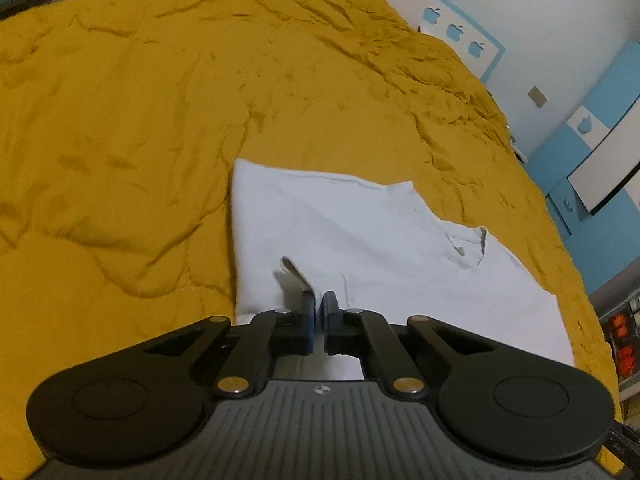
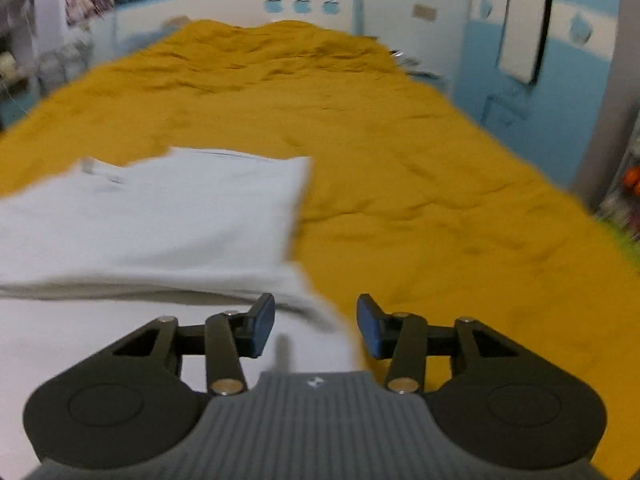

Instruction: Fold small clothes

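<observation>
A white garment lies partly folded on the mustard-yellow bedspread. My left gripper rests low on its near part, jaws together, and a small ridge of white fabric rises from the fingertips. In the right wrist view the same garment fills the left half, blurred, with a folded layer on top. My right gripper stands open over the garment's near right edge. Nothing is between its blue pads.
The bedspread stretches far ahead and to the right of the garment. A white headboard with blue apple shapes closes the far end. Blue and white walls and a shelf with orange items stand at the right.
</observation>
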